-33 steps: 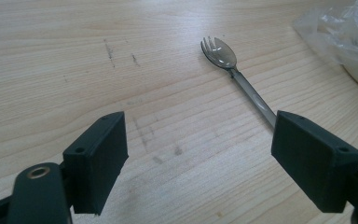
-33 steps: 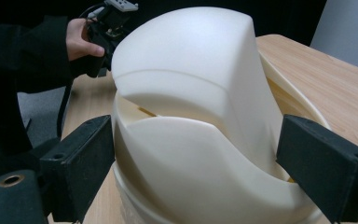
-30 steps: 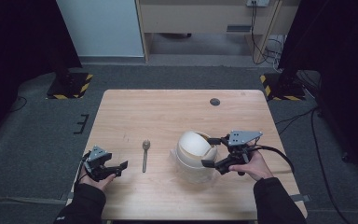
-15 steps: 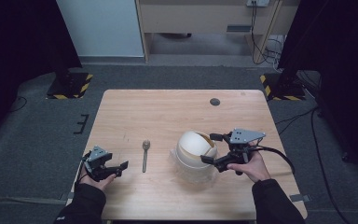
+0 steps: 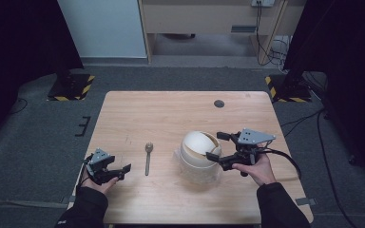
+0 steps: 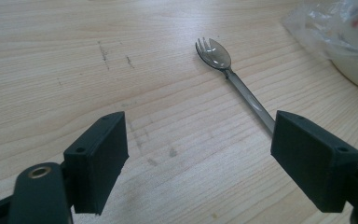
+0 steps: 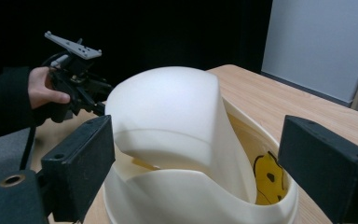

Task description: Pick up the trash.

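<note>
Cream lidded bowl (image 5: pixel 198 154) sits between the spread jaws of the right gripper (image 5: pixel 217 146); left gripper (image 5: pixel 121 172), jaws apart, has the spork (image 6: pixel 235 81) just ahead.

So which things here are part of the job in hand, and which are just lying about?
In the job:
- white bowl, peeled lid curling up
- right gripper, open around it
- spork
- left gripper, open

Lying about:
- dark round disc near the table's far edge
- clear plastic wrap by the bowl
</note>
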Demonstrator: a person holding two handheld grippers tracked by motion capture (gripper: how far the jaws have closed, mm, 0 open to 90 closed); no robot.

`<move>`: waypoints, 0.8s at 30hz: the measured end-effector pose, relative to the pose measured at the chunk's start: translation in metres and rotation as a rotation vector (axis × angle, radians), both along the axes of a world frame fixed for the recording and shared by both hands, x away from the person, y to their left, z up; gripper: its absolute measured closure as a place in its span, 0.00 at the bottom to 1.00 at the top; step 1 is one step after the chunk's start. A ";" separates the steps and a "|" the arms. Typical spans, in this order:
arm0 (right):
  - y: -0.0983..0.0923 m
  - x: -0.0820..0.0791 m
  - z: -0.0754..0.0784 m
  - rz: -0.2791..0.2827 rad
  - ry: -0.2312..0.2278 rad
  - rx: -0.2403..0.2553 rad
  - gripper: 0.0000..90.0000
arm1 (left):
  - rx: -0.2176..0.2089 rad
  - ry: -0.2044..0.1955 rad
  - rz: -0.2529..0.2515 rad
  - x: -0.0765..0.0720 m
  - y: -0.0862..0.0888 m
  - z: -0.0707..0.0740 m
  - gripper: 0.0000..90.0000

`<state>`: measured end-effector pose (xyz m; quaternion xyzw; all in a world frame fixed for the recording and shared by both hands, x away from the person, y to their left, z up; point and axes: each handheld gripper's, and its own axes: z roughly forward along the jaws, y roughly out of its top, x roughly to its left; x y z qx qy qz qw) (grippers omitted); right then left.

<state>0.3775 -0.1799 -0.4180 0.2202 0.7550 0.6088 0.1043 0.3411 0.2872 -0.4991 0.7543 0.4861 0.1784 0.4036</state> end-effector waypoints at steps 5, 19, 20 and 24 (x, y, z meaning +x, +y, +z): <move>0.008 -0.003 -0.005 0.016 0.018 -0.036 0.10 | -0.001 -0.001 -0.001 0.000 0.000 0.000 0.20; 0.007 -0.001 0.001 -0.049 0.021 0.015 0.13 | -0.003 -0.003 -0.002 0.000 0.000 0.001 0.20; 0.006 -0.001 0.001 -0.051 0.019 0.017 0.14 | -0.003 -0.003 -0.002 0.000 0.000 0.001 0.21; 0.000 0.000 0.003 -0.080 0.019 0.042 0.15 | -0.005 -0.003 -0.001 -0.001 0.000 0.002 0.22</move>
